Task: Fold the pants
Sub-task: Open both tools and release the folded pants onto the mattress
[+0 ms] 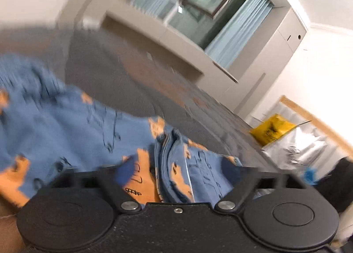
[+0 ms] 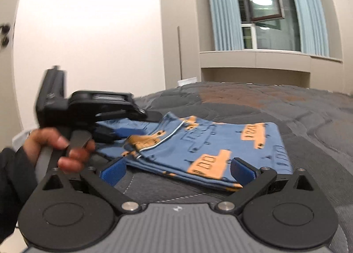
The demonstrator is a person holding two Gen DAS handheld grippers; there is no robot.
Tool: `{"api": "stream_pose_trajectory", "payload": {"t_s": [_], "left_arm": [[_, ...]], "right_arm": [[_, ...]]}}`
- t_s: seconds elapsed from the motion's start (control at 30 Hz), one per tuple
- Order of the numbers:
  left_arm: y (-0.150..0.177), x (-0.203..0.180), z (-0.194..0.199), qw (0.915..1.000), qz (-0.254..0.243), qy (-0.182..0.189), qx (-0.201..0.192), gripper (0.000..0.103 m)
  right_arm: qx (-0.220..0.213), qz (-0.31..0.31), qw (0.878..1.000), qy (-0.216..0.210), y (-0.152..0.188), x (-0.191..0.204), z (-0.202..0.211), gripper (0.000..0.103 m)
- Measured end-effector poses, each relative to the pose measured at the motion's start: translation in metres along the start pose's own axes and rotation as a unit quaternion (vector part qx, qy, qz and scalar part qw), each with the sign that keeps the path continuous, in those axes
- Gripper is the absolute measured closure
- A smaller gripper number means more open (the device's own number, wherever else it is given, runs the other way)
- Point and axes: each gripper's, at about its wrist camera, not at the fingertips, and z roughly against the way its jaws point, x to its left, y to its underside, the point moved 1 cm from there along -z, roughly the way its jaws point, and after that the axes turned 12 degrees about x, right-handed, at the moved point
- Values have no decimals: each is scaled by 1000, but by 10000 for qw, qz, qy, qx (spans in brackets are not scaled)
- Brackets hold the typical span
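- Pants [image 2: 209,149]: blue fabric printed with orange vehicles, lying folded into a flat rectangle on the dark grey quilted bedspread [image 2: 308,120]; centre of the right-wrist view.
- Right gripper [image 2: 176,170]: lower middle of the same view, jaws spread wide, one blue pad at each side of the near folded edge; neither pad presses the cloth.
- Left gripper [image 2: 123,131]: centre left of the right-wrist view, a black tool over the far left part of the pants, held by a hand [image 2: 59,149] at a grey handle.
- Left-wrist view, tilted and blurred: the pants [image 1: 72,125] fill the lower left; stacked folded edges [image 1: 167,164] lie between the wide-open jaws of the left gripper [image 1: 176,173], with no grip visible.
- Background: window [image 2: 262,10] with pale blue curtains [image 2: 222,8] at upper right of the right-wrist view; a yellow bag [image 1: 271,131] and a silver bag [image 1: 295,149] at the right edge of the left-wrist view.
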Motion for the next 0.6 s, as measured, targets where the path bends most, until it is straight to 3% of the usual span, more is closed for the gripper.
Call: {"api": "stream_pose_trajectory", "payload": {"t_s": [0.07, 0.17, 0.37, 0.47, 0.6], "left_arm": [[8, -14, 14, 9990, -107, -241, -353, 6], [15, -26, 28, 9971, -105, -589, -468, 1], [34, -56, 32, 9740, -473, -2151, -525, 1], [26, -65, 25, 9672, -574, -2434, -449, 1], [9, -79, 5, 9633, -1102, -2439, -186, 1]], "right_arm": [[-72, -85, 9999, -6, 3, -8, 7, 0], [-126, -150, 9998, 87, 8, -21, 19, 0], [-137, -340, 9968, 704, 21, -46, 38, 0], [-166, -384, 9938, 1027, 24, -59, 49, 0], [-250, 3, 9882, 1512, 10, -76, 48, 0]]}}
